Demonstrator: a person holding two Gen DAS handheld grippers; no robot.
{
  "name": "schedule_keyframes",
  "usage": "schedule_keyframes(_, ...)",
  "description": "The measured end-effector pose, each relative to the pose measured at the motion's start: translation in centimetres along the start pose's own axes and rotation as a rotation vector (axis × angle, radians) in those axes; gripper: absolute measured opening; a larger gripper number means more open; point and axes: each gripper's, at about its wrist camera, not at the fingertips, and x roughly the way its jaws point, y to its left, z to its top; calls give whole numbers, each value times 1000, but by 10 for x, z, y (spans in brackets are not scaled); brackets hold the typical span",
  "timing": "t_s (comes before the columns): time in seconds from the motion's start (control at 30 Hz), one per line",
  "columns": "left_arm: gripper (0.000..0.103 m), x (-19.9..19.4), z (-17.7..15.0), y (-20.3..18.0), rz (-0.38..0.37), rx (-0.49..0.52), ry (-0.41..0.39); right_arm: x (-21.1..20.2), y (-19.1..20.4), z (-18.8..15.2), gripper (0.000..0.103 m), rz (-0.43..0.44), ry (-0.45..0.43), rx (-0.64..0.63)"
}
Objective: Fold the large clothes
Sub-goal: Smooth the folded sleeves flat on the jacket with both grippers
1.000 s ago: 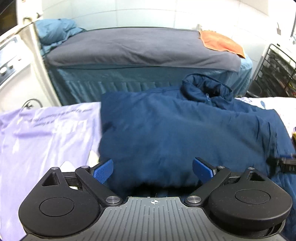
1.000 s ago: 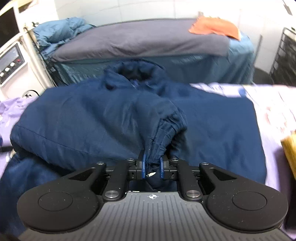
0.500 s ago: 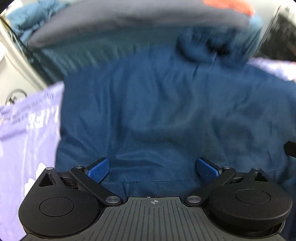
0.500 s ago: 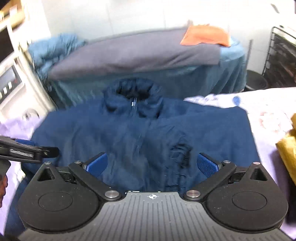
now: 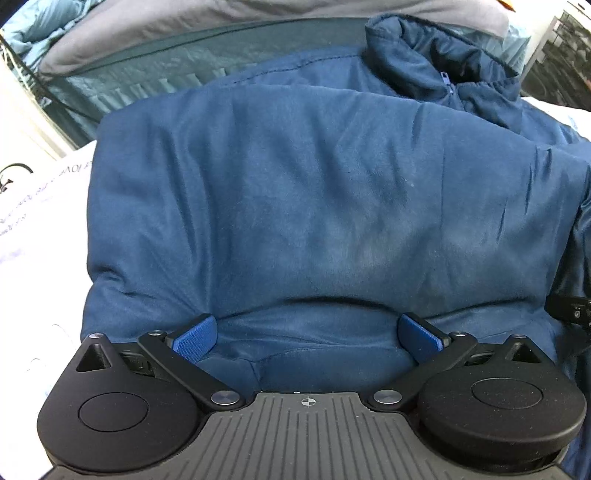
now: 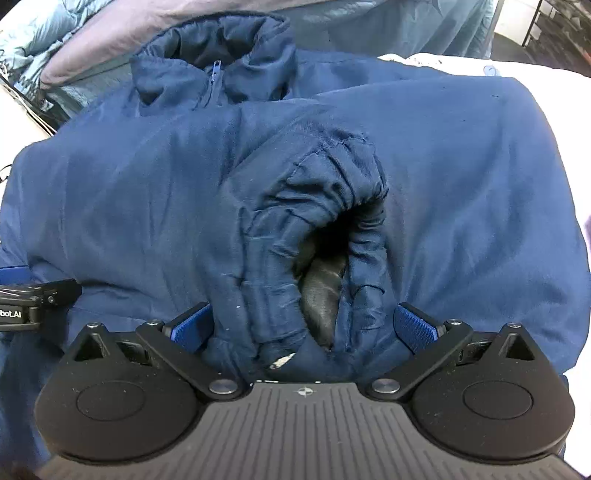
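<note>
Item: navy padded jacket [image 5: 314,192], zipped, collar [image 6: 218,48] standing at the far end, laid flat on a pale printed sheet [image 5: 40,206]. One sleeve was folded across the chest; its gathered cuff [image 6: 332,229] lay open toward the right wrist camera, showing black lining.

Right gripper [image 6: 303,325]: its jaws had just been opening and stood wide apart. The cuff sat between the blue pads [image 6: 415,326]; the right pad was clear of the cloth, and whether the left one touched it could not be told.

Left gripper [image 5: 306,338]: fingers spread wide, pointed down at the near edge of the jacket. A fold of navy cloth lay between the pads, not pinched.

Writing: the other gripper's black body [image 6: 33,302], seen at the left edge of the right wrist view, bore white lettering ending "bot.AI". The sheet carried grey printed lines, too warped to read.

Background: a bed [image 5: 207,74] with a teal skirt and grey cover [image 5: 184,22] beyond the jacket; a light blue quilt [image 6: 44,33] bunched at its left end.
</note>
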Motion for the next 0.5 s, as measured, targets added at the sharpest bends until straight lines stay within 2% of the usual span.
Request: schedule_keyframes(0.5,103,3,-2,-10,25,16,-14,15,9,4,103,-36,-26,-4)
